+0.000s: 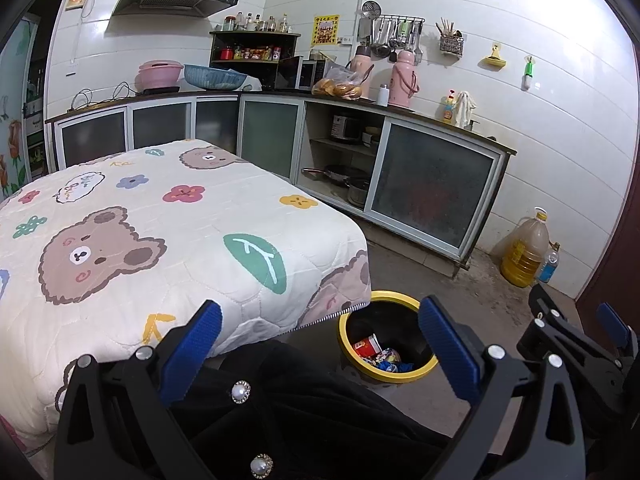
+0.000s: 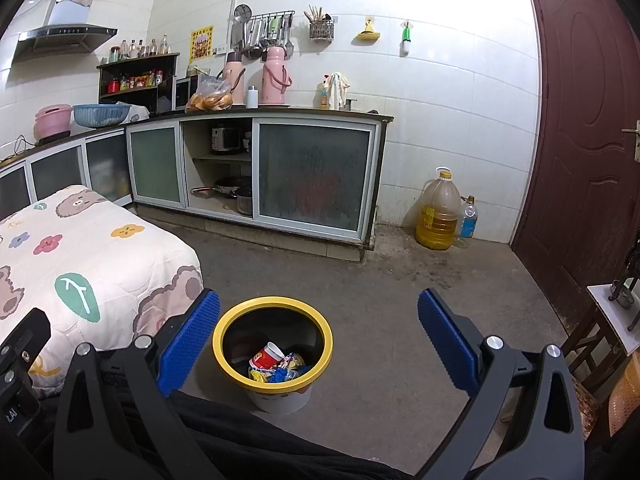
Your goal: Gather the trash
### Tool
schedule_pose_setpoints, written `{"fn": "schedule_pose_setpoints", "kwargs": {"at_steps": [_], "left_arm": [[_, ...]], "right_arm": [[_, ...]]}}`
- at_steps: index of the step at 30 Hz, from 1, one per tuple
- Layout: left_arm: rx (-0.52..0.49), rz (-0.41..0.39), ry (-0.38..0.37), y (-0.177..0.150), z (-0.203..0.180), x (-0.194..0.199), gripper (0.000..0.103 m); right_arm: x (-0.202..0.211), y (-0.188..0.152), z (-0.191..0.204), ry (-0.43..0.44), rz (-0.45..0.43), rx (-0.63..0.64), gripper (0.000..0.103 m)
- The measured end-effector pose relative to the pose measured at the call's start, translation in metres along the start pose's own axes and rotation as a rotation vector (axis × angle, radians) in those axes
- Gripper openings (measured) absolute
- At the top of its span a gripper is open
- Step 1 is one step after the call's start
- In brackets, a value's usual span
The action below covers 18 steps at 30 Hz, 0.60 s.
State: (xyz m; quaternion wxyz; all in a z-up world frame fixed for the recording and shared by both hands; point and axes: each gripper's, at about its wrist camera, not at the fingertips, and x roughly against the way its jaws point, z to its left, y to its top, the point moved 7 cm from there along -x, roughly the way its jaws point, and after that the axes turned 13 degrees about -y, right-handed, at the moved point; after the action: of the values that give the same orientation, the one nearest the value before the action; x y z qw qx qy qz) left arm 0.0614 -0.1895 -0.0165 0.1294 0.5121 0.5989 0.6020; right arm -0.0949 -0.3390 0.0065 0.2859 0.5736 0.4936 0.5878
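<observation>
Yellow-rimmed bin (image 2: 272, 344) shows whole only from the right wrist, seemingly holding wrappers; both jaws gape, empty.

bin (image 1: 404, 374) rim behind gripper; poster (image 1: 325, 30) text unreadable

The left wrist view looks forward over the quilted table (image 1: 160, 216) toward the kitchen counter (image 1: 400, 112). The right wrist view faces farther right, toward the door (image 2: 580, 140). Both share the yellow-rimmed bin (image 2: 272, 304) below.

Gripper (image 2: 319, 340): jaws wide apart, holding nothing.
Bin (image 2: 272, 391): on floor, between the jaws; cup (image 2: 267, 355) and wrappers (image 2: 282, 372) inside.
</observation>
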Motion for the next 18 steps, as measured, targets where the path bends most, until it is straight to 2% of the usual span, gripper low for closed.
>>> {"fn": "schedule_pose_setpoints", "kwargs": {"at_steps": [18], "left_arm": [[0.0, 0.007, -0.012, -0.0007, -0.0004, -0.0024, 0.095]], "right_arm": [[-0.0056, 0.0007, -0.0005, 0.001, 0.01, 0.005, 0.095]]}}
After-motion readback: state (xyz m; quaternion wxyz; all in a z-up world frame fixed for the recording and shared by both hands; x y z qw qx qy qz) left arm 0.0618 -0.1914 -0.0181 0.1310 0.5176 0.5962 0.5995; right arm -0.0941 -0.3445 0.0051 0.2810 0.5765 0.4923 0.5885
